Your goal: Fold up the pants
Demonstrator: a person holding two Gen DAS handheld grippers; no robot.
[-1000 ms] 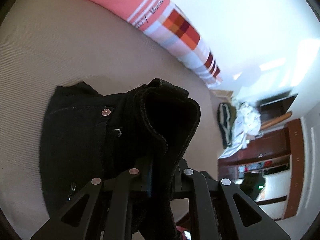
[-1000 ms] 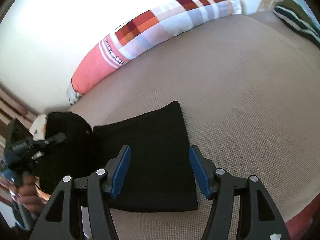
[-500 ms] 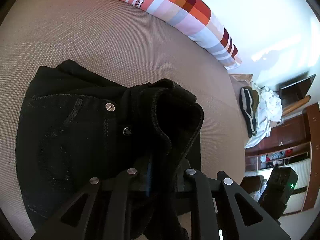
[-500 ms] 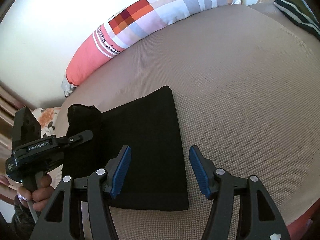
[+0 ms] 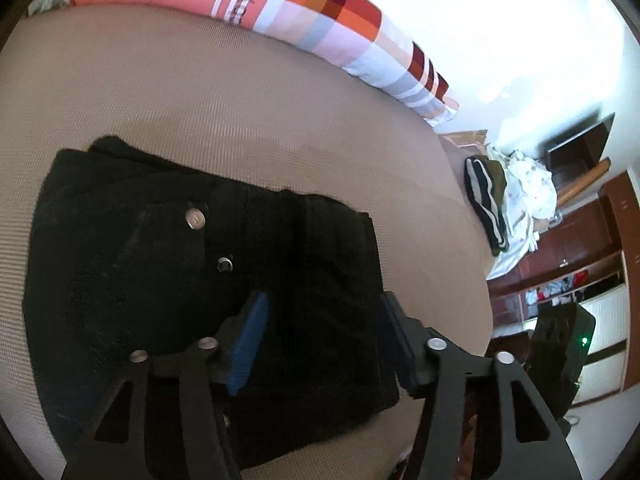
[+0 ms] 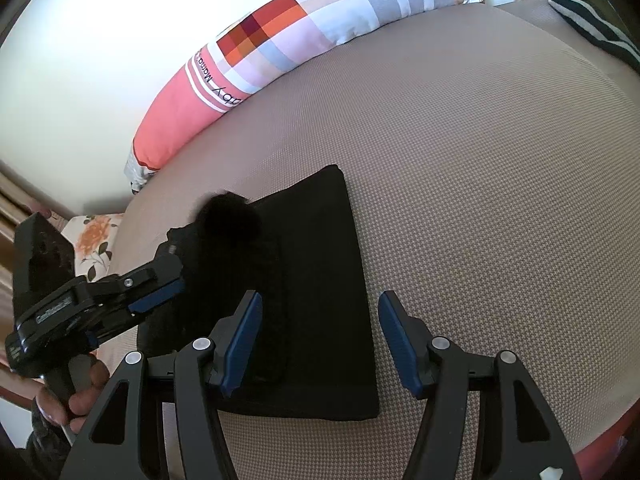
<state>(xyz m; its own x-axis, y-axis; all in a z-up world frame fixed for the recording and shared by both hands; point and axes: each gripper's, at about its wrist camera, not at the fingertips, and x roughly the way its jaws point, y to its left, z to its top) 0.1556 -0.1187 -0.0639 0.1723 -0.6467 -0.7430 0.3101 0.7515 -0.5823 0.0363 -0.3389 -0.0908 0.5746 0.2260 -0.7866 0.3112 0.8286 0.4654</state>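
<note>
Right wrist: pants (image 6: 316, 280), mattress (image 6: 480, 200) (beige weave)

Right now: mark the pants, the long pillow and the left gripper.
pants (image 6: 320, 280), right wrist view, flat folded top layer.
long pillow (image 6: 280, 36), right wrist view, checked middle section.
left gripper (image 5: 320, 336), left wrist view, gap between opening jaws, over the fabric.

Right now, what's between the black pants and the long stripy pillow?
Nothing but bare beige mattress. In the right wrist view, an open stretch of it separates the black pants from the pillow; the left wrist view shows the same gap.
</note>
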